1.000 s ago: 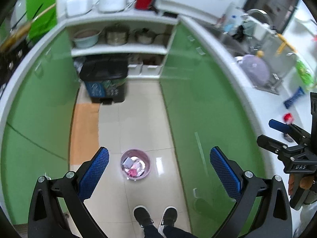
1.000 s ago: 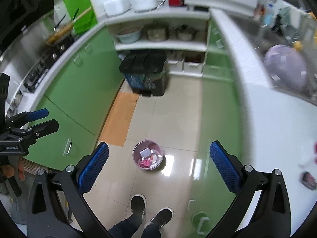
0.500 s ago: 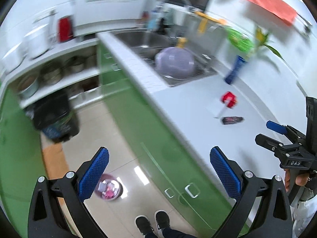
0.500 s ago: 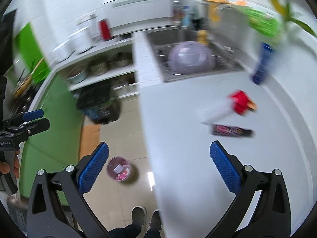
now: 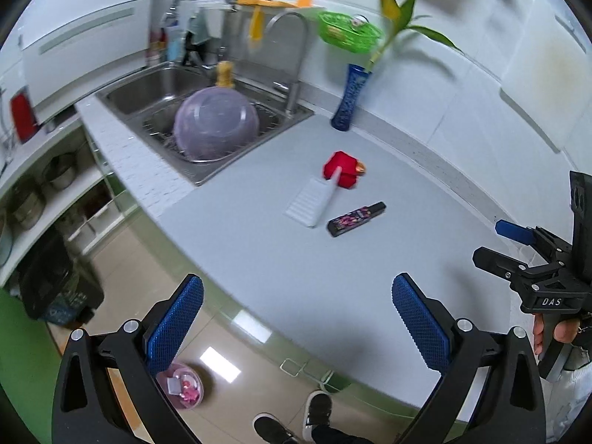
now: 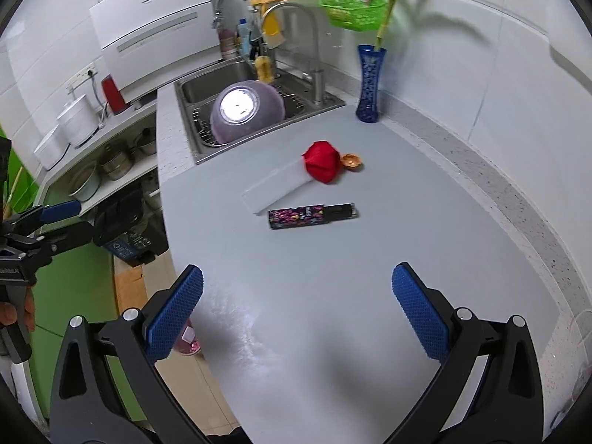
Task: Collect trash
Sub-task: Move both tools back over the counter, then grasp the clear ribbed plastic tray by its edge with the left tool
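Both your grippers, left (image 5: 298, 320) and right (image 6: 298, 310), gape empty; the dark wrapper (image 6: 311, 215) lies just before the red packet (image 6: 321, 161).

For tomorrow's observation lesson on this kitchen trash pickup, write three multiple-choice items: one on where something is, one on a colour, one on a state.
1. Where does the pink bin stand?
A. in the sink
B. on the floor
C. on the counter

2. What colour is the vase by the wall?
A. blue
B. yellow
C. white

3. How are the two grippers?
A. both shut on trash
B. one open, one shut
C. both open and empty

Answers:
1 B: the pink bin sits on the floor tiles below the counter edge.
2 A: the vase holding the green plant is deep blue.
3 C: the left gripper and right gripper each show pads spread wide with nothing between; the dark wrapper, white tray and red wrapper lie untouched.
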### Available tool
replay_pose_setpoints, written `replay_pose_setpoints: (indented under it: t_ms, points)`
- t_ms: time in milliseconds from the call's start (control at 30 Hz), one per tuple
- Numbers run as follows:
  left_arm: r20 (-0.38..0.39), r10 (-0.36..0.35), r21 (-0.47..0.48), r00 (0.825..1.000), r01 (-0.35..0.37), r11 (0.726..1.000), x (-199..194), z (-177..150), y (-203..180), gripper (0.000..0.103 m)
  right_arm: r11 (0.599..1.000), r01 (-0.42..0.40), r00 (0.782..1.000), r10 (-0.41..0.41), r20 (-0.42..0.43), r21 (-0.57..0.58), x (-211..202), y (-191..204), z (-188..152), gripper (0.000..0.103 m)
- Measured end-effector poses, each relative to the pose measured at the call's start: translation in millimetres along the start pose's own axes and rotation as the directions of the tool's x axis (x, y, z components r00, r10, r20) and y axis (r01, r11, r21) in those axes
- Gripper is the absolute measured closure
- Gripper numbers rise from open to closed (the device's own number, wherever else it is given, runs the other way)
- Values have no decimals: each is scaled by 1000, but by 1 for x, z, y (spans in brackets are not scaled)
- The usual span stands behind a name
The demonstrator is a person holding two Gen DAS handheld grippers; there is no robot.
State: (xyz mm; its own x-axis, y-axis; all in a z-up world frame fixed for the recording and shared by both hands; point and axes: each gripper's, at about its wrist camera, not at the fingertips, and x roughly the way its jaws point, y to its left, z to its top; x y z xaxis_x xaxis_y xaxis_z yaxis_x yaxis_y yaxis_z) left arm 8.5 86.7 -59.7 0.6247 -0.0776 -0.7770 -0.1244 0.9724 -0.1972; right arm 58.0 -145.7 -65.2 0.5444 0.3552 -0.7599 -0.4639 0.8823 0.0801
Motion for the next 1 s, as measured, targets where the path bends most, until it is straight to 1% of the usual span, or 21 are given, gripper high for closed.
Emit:
replay_pose_setpoints:
  t_ms: [200,333,533,733,867,900,967,1000]
  points:
    - [-41,-34,43,999,36,998,38,26,-14,5,1000,10,1000,-9,-3,15,3,-18,9,3]
    - [-77,-28,67,997,33,997,76,47,-22,5,999,10,1000,-10,-12,36,14,-36,16,3]
    - [-118,-29,93,993,40,995,126,71,-30,5,998,16,999,-13,-50,54,38,-64,25,3]
    - [-165,-45,100,985,62,993,173,85,-34,5,998,14,996,-9,-83,63,62,-85,33,3]
    - [-191,-59,92,980,78,993,196,89,-35,6,997,11,995,-3,-100,76,74,-93,34,3]
    - [-199,-61,91,978,81,993,202,89,-36,7,997,9,995,-1,-104,79,77,-95,34,3]
    - [-218,-74,78,973,93,993,213,89,-35,16,996,7,994,3,-110,84,82,-98,34,3]
    - [-227,-74,76,971,94,993,217,89,-35,23,996,4,993,6,-115,86,85,-99,35,3]
